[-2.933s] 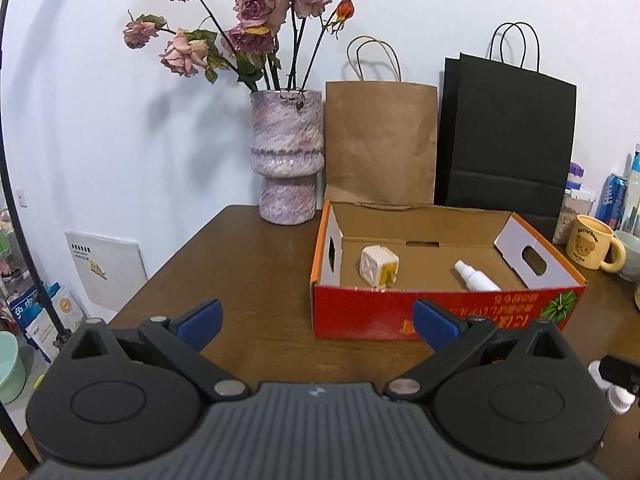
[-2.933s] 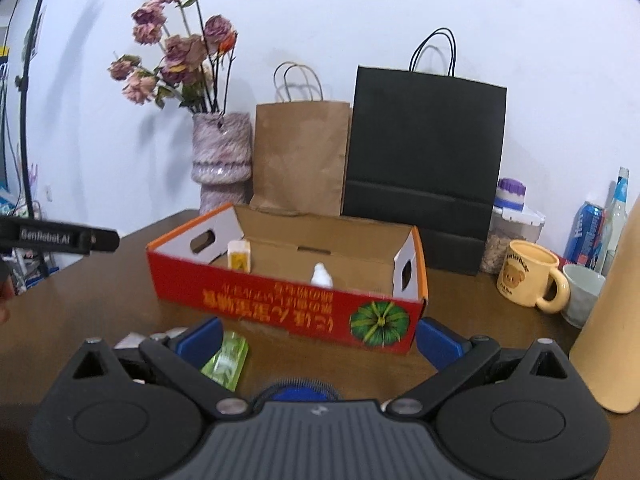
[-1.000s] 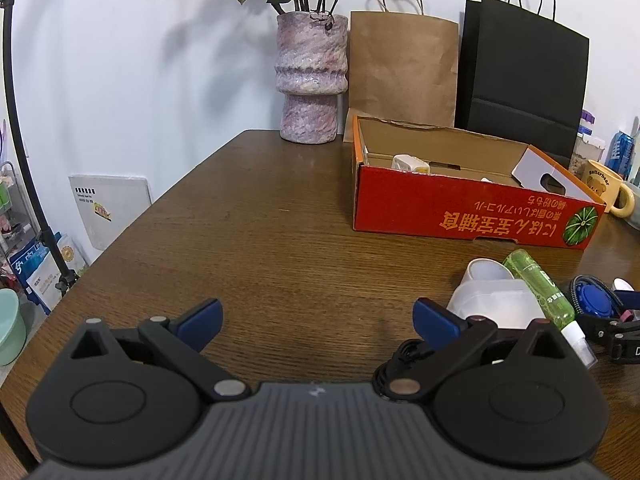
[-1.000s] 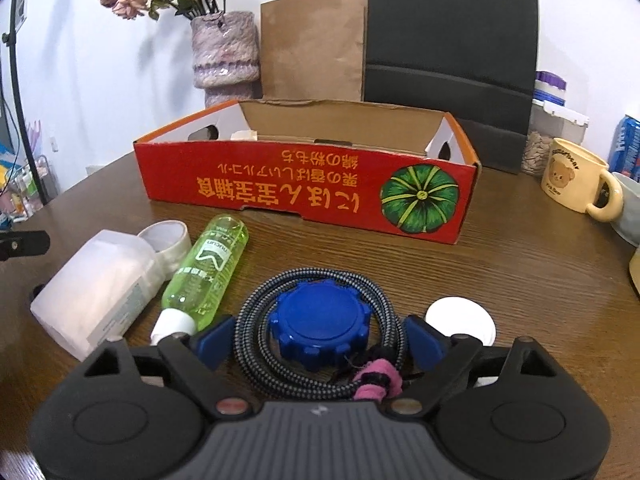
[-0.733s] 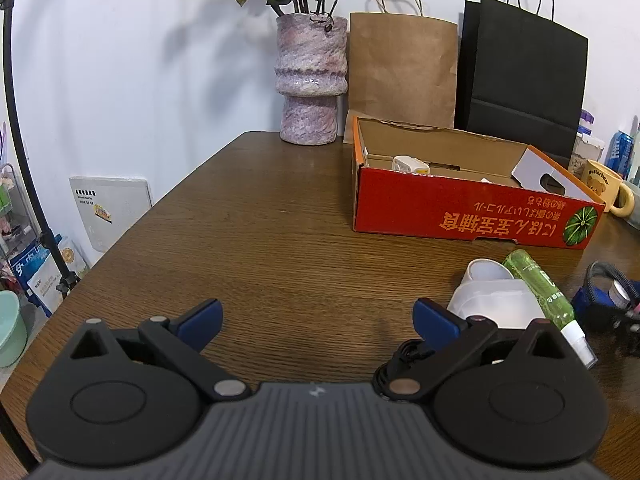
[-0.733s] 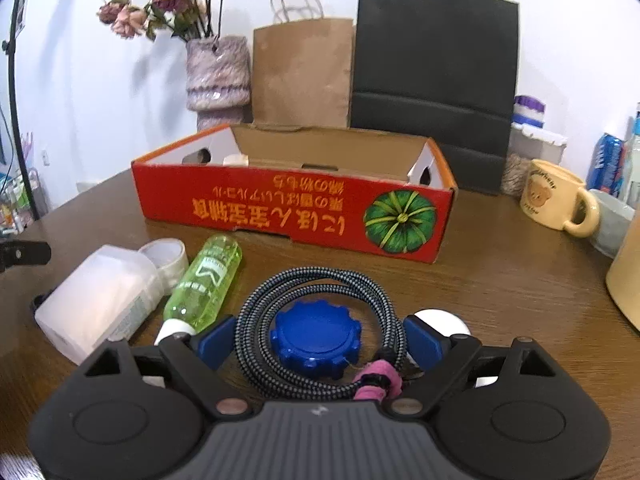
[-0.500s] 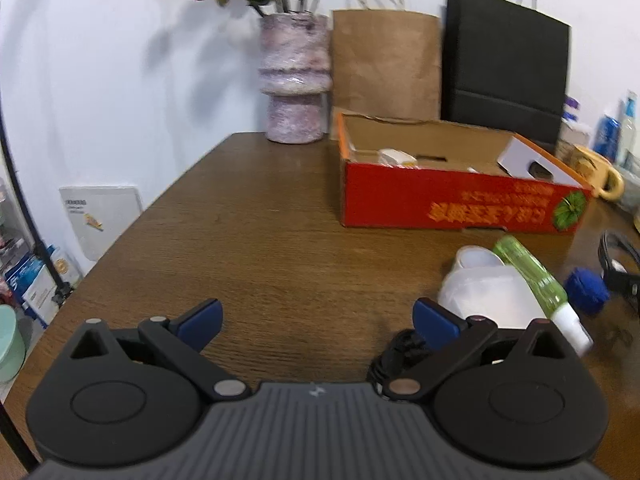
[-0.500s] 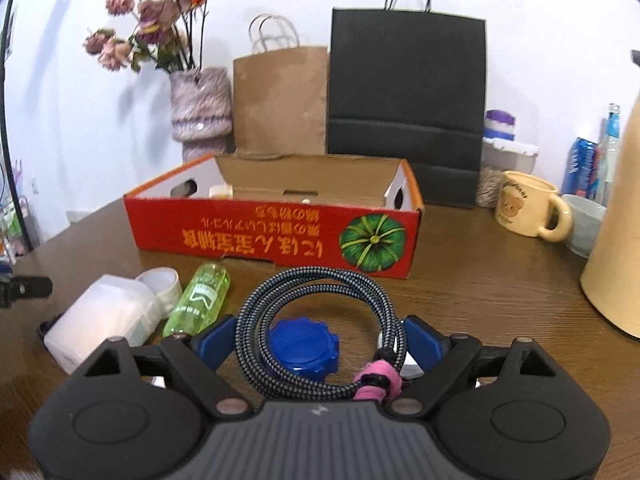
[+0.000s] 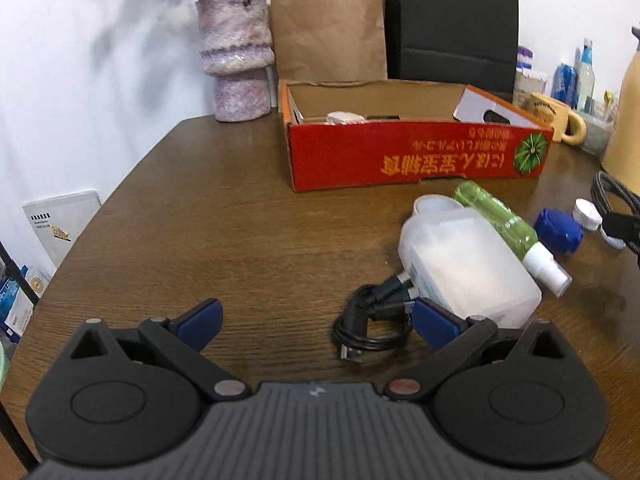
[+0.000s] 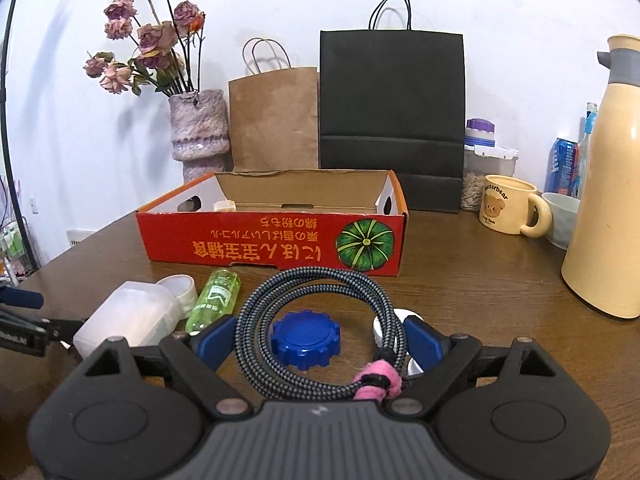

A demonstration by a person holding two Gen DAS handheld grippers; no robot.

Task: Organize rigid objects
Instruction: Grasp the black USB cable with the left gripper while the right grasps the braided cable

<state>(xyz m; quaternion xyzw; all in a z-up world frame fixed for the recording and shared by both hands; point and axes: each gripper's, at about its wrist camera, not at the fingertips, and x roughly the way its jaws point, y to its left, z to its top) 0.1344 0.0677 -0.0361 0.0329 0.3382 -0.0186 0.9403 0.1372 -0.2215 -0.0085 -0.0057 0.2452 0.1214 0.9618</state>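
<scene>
My right gripper [image 10: 318, 338] is shut on a coiled braided cable [image 10: 320, 280] with a pink tie and holds it lifted above the table. Below it lie a blue cap [image 10: 306, 338], a white cap [image 10: 386, 326], a green bottle [image 10: 214, 294] and a translucent white container [image 10: 128, 318]. The red cardboard box [image 10: 272, 244] stands behind them with a small white item inside. My left gripper [image 9: 316, 320] is open and empty above the table, its right finger beside a black cable [image 9: 372, 320] and the white container [image 9: 468, 262]. The green bottle [image 9: 500, 220] and blue cap [image 9: 558, 232] lie further right.
A vase of dried flowers [image 10: 200, 132], a brown paper bag [image 10: 274, 120] and a black bag [image 10: 392, 112] stand behind the box. A yellow mug [image 10: 508, 204], a bowl, cans and a tall cream jug [image 10: 612, 180] stand at the right. The table edge falls away at the left.
My right gripper has lifted the braided cable off the table, leaving the blue cap and white cap behind. My left gripper has moved right and closer to the black cable and white container.
</scene>
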